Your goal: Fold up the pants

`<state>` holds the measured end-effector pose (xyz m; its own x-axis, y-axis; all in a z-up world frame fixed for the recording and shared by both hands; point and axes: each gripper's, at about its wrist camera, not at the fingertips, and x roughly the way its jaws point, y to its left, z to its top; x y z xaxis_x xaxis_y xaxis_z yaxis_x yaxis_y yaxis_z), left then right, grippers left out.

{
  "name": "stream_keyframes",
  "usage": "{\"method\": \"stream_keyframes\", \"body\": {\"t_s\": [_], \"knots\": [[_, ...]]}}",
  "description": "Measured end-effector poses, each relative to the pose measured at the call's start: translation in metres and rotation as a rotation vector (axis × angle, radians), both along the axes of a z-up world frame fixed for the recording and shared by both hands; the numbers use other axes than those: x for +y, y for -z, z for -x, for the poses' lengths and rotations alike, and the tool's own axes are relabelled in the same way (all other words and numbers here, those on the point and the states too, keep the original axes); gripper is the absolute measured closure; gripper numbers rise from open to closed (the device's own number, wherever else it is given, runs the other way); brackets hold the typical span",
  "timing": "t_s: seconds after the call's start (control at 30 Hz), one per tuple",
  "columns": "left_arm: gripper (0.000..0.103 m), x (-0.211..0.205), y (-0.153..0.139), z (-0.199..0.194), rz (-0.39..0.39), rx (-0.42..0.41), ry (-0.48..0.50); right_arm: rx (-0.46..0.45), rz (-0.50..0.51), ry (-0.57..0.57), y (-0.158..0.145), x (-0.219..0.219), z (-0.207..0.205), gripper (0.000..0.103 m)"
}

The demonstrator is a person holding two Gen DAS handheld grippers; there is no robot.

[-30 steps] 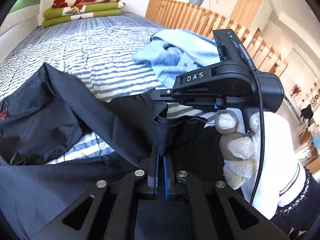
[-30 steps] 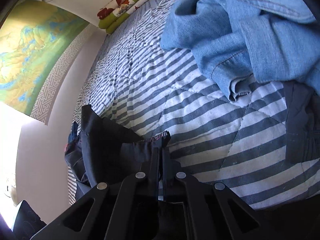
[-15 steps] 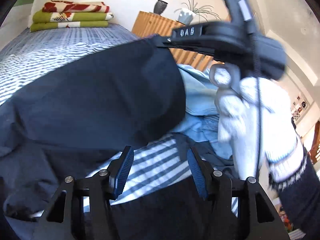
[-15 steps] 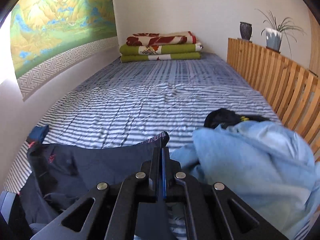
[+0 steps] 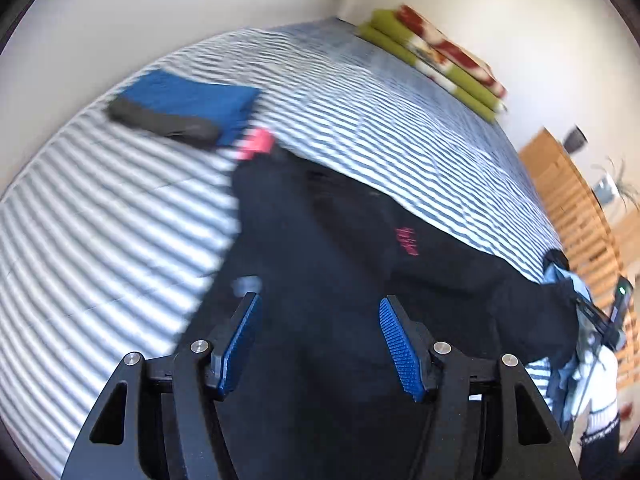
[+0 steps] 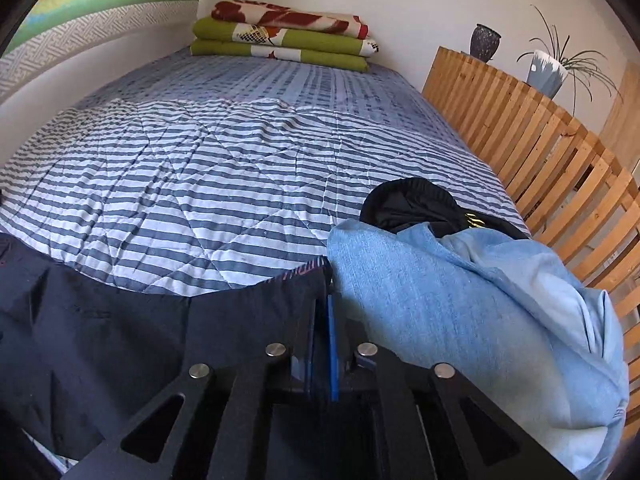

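On the left of the striped quilted bed (image 5: 120, 220), a folded blue cloth (image 5: 192, 100) with a dark grey band lies near the wall, well apart from the work. The black pants with red lettering (image 5: 340, 272) are spread across the bed below the left gripper (image 5: 320, 336). Its jaws have just been opening and now stand wide, with nothing pinched between the blue pads; a second ago they held a fold of that black fabric, so this side has been let go and laid down. Further right, the right gripper (image 6: 322, 320) sits at the pants' red-edged hem (image 6: 304, 270). Its jaws have just begun to part but remain narrow, and the cloth edge appears to lie between them; whether the pads press on it I cannot tell. Just beside it on the right lies a heap of light blue denim clothing (image 6: 460, 300). One fold looks placed, with the right side's release seemingly under way.
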<state>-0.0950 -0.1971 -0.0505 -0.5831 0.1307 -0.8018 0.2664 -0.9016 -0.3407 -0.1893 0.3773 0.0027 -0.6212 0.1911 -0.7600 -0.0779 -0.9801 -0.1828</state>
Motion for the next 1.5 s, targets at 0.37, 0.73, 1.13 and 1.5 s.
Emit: {"method": "stream_keyframes", "body": {"t_s": [0.37, 0.73, 1.13, 1.5], "knots": [[0.025, -0.102, 0.048, -0.126, -0.008, -0.113, -0.091, 0.065, 0.225, -0.086, -0.062, 0.019, -0.171, 0.056], [0.065, -0.077, 0.074, -0.143, -0.003, -0.116, -0.011, -0.175, 0.427, 0.052, 0.022, 0.039, -0.335, 0.056], [0.078, -0.072, 0.017, -0.170, -0.027, 0.006, -0.033, -0.260, 0.498, 0.110, 0.068, 0.024, -0.390, 0.053], [0.080, -0.080, -0.060, -0.254, -0.036, 0.117, -0.077, -0.122, 0.651, 0.054, 0.017, 0.029, -0.412, 0.101]]}}
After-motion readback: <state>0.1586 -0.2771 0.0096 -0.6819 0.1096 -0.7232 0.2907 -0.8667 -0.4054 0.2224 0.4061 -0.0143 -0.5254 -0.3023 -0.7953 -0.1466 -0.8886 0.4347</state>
